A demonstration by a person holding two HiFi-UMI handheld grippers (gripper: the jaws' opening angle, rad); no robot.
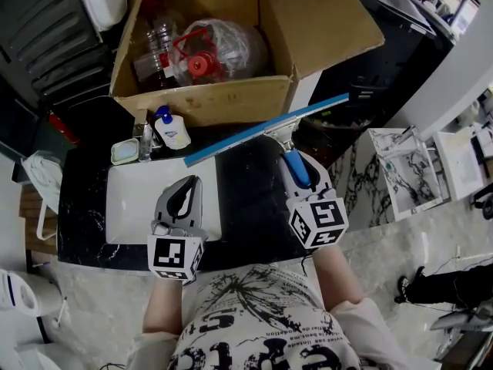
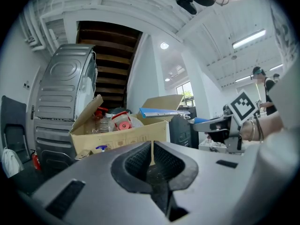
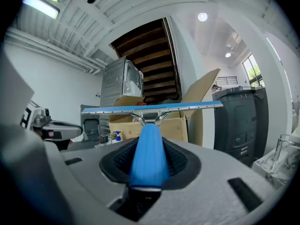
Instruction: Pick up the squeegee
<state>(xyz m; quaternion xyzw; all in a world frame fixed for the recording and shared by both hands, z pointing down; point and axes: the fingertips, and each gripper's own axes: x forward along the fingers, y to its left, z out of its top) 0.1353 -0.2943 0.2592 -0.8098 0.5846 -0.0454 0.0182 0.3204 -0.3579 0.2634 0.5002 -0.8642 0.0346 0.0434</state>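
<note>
The squeegee has a long blue blade on a metal neck and a thick blue handle. My right gripper is shut on that handle and holds the squeegee level, off the counter, its blade stretched crosswise ahead of the jaws. In the left gripper view the blade shows at mid right. My left gripper hangs over the white tray, jaws together with nothing between them.
An open cardboard box with plastic bottles and a red-capped jug stands at the back of the black counter. A small pump bottle sits in front of it. A marble ledge lies to the right.
</note>
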